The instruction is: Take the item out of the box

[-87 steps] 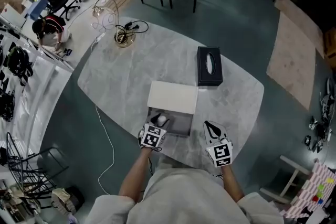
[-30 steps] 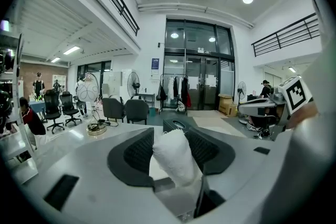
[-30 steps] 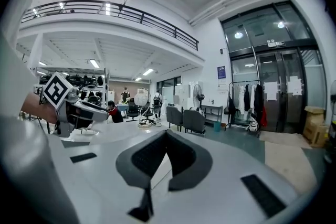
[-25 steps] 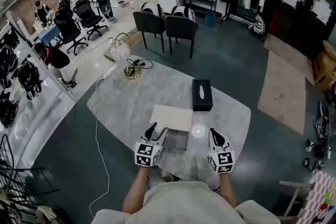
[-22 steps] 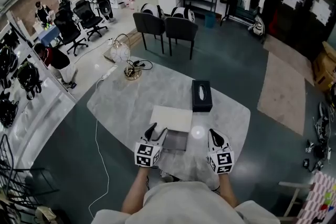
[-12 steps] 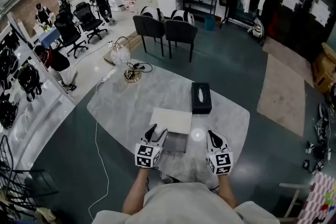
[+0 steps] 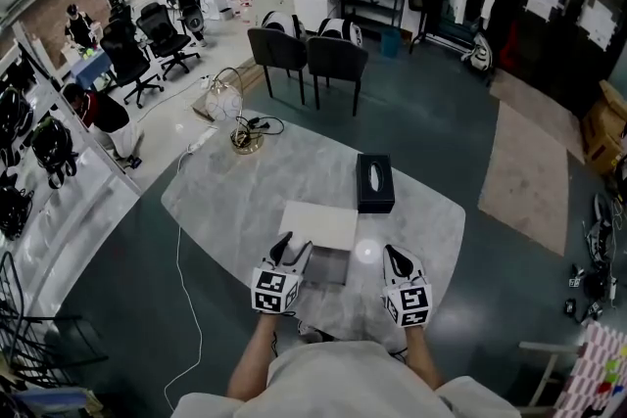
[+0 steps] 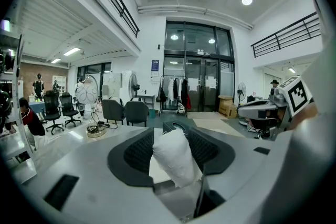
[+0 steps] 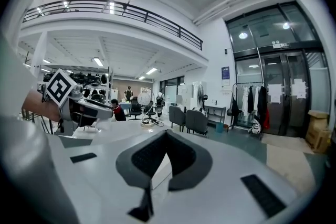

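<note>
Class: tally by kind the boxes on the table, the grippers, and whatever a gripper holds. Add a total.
Boxes: 2, white box and black tissue box
Grippers: 2, left gripper and right gripper
White item: 1, between the left gripper's jaws
Total: 5

Bench point(image 7: 235, 201): grey marbled top, smooth, low sheen; one bright glare spot at centre of the head view.
Box point(image 7: 318, 223): white lid, flat and matt, card-like; grey inside.
Item point(image 8: 176, 157): white, crinkled, soft; paper or thin film, cannot tell which.
Left gripper point(image 7: 284, 248): smooth pale grey plastic shell; pads point(image 8: 137, 152) dark, finely ribbed, matt.
Right gripper point(image 7: 394, 257): same shell; dark ribbed pads point(image 9: 149, 157).
Tissue box point(image 7: 375, 183): black, matt.
Floor point(image 7: 441, 113): dark grey-green, smooth, faint gloss.
</note>
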`<action>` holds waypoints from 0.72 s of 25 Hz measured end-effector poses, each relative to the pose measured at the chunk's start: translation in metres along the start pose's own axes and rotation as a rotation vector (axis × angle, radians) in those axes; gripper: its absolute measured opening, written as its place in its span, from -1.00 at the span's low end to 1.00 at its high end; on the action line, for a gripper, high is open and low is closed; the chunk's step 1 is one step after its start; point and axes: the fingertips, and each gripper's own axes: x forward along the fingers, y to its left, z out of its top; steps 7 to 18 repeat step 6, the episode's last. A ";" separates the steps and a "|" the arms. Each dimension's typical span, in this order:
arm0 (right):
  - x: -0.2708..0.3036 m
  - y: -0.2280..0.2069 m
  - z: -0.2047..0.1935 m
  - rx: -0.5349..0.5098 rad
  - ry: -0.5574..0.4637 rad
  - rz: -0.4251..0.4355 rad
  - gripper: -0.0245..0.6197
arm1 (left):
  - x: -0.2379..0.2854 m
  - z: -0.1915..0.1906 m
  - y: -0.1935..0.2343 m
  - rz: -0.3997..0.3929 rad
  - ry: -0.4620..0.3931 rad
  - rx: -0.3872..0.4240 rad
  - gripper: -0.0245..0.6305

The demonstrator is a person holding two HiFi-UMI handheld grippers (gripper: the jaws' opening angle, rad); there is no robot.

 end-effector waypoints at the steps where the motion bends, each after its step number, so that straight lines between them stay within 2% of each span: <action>1: 0.000 0.000 -0.001 0.000 0.001 0.001 -0.92 | 0.001 0.000 0.000 0.000 0.000 0.000 -0.30; 18: 0.001 -0.002 -0.003 -0.001 0.008 0.005 -0.92 | 0.004 -0.001 -0.001 0.000 -0.001 0.000 -0.30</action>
